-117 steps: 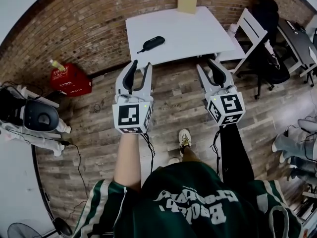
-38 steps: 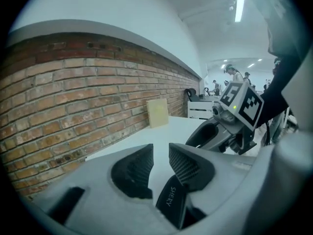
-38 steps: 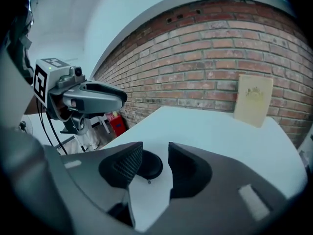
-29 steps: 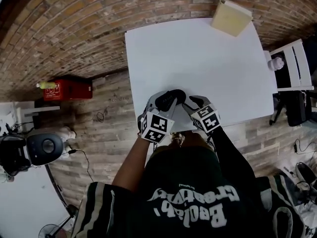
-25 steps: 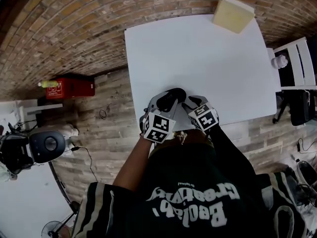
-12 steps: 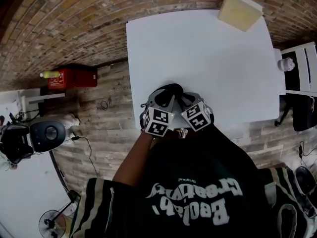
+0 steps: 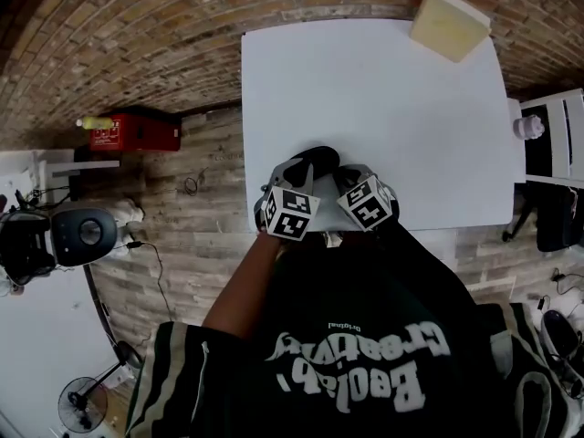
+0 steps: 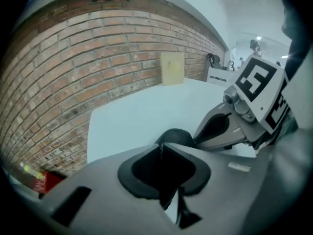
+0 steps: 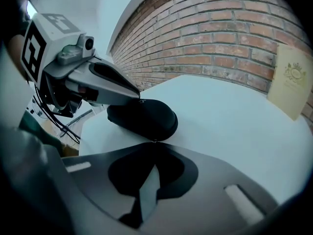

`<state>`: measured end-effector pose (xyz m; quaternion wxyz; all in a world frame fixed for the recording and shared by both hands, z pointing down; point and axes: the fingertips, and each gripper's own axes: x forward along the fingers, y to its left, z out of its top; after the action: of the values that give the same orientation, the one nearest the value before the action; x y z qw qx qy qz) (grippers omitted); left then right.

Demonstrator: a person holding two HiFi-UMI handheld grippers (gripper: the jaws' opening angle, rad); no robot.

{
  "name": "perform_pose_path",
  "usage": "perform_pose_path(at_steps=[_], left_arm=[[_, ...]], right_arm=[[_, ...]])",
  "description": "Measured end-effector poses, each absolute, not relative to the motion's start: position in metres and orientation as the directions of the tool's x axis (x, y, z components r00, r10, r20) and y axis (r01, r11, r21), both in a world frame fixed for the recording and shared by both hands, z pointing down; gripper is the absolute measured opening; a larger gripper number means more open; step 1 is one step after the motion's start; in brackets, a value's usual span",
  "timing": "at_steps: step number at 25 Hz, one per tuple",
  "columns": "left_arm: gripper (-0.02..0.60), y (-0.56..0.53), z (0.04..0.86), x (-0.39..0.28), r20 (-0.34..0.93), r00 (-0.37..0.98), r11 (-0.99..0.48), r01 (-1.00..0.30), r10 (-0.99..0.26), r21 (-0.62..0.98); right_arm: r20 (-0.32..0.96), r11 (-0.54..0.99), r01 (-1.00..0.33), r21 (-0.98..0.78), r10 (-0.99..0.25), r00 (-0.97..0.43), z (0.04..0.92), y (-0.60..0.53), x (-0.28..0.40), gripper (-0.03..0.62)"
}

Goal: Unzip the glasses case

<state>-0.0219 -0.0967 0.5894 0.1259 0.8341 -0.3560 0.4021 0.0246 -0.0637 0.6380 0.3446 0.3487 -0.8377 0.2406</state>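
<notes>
Both sets of jaws have just been closing, and the two grippers have drawn in tight on the case (image 7: 316,160) since a second ago. The left gripper (image 8: 161,147) now pinches the case at its 7 o'clock side. The right gripper (image 9: 154,142) has its jaws fully together, tips touching the rim at about 4 o'clock. We judge the right is after the zip pull. A tiny glint shows at its tips, but we cannot tell whether the pull is caught. If it is, one side is braced and the drag along the seam can begin; the case looks still zipped.

The case lies at the 6 o'clock edge of the worktop (image 7: 383,99). It is a matte black, domed oblong with rounded ends, seemingly a fabric-covered semi-rigid shell, so it should hold its shape under a pinch. The worktop is smooth, white and square, likely slippery. A flat tan box (image 7: 450,23) sits at its 1 o'clock corner.
</notes>
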Motion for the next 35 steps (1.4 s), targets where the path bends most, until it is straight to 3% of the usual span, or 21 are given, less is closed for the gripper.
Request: perform_pose_path(at_steps=[12,24,35], left_arm=[[0.029,-0.097,0.590,-0.025,0.723,0.506,-0.711,-0.703,-0.471,0.028],[0.029,-0.097,0.592,-0.023,0.721,0.512,-0.720,-0.694,-0.467,0.027],[0.029,-0.098,0.592,-0.024,0.723,0.513,-0.718,-0.695,-0.462,0.033]], right_arm=[[0.773,0.629,-0.769,-0.114,-0.430,-0.467,0.638,-0.066,0.025,0.012],[0.798,0.654,-0.756,-0.023,-0.444,-0.409,0.637,-0.073,0.036,0.012],[0.819,0.781,-0.617,0.097,-0.414,-0.396,0.635,-0.086,0.042,0.012]])
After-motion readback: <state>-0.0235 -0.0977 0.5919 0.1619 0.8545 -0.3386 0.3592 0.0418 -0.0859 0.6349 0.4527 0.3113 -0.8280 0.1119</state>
